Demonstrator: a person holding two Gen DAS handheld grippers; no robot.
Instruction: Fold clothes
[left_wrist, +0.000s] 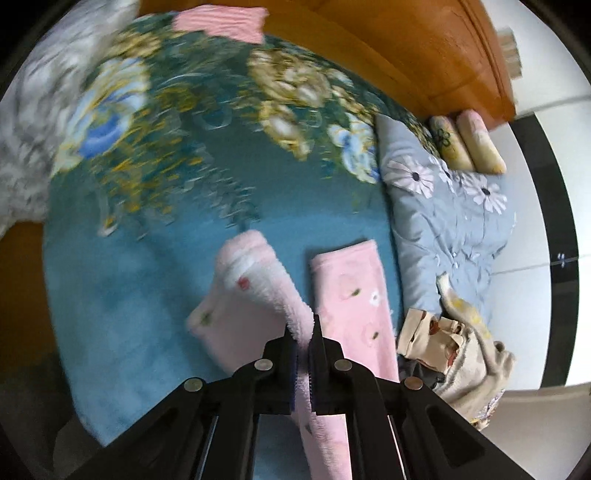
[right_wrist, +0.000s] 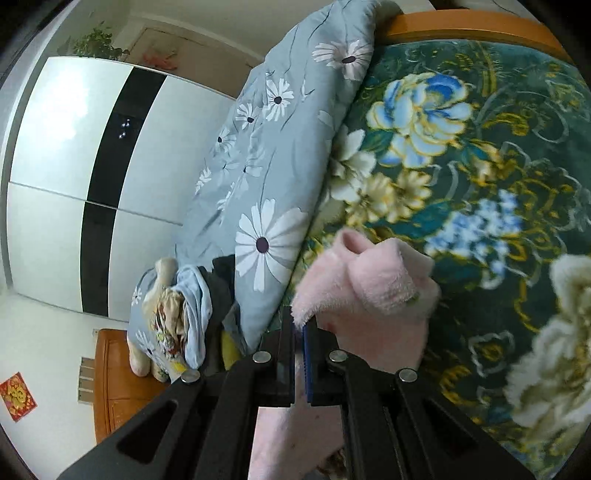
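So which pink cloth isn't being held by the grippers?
The flat pink cloth at the far edge of the floral blanket, by the wooden headboard. The pink fleece garment near the camera is pinched by the left gripper.

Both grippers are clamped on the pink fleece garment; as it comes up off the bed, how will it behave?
Probably floppy: the pink fleece garment already drapes and folds over itself below the left hand-held gripper. Likely light for its bulk, since the fluffy pile bunches loosely at the right hand-held gripper. The plush nap should resist slipping, though the free ends may swing.
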